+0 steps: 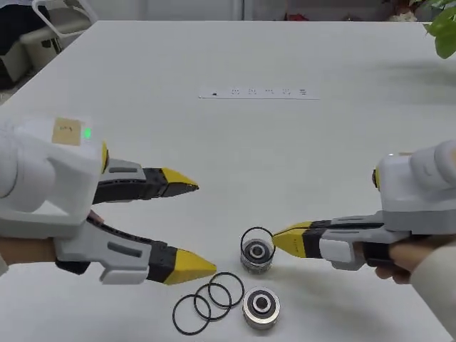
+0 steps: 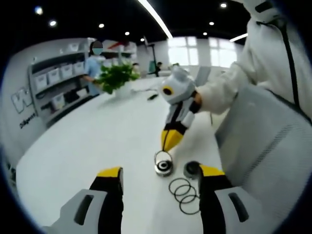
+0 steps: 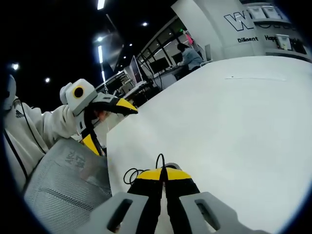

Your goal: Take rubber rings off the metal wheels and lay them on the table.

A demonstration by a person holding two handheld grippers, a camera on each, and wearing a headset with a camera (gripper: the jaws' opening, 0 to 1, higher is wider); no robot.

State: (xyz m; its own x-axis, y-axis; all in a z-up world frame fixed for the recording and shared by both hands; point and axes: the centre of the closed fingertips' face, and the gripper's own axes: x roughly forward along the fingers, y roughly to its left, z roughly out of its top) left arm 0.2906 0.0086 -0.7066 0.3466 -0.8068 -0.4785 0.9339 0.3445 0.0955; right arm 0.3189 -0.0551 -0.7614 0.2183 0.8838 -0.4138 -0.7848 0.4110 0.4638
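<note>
Now the right gripper [image 1: 279, 240] has its yellow-tipped jaws closed together on a thin black rubber ring [image 1: 256, 229]; the ring stands up in a loop from the round silver metal wheel [image 1: 256, 255], close to the near edge of the white table [image 1: 285, 142]. The left gripper [image 1: 203, 226] hangs beside the wheel with jaws spread wide, holding nothing. A second silver wheel [image 1: 261, 308] sits nearer still to that edge, with 3 loose black rings [image 1: 211, 299] overlapping just beside it; whether it carries a ring of its own I cannot tell.

Nothing braces the wheel, so a pull on the ring would likely drag or tip it, perhaps into the second wheel or toward the edge; the stretched ring could also slip the pinch and spring away.

The right gripper view makes the pinch plain, both jaws shut on the loop; the head view blurs that contact but lays out both wheels and the 3 rings; the left gripper view shows the loop rising clear above the wheel's top.
</note>
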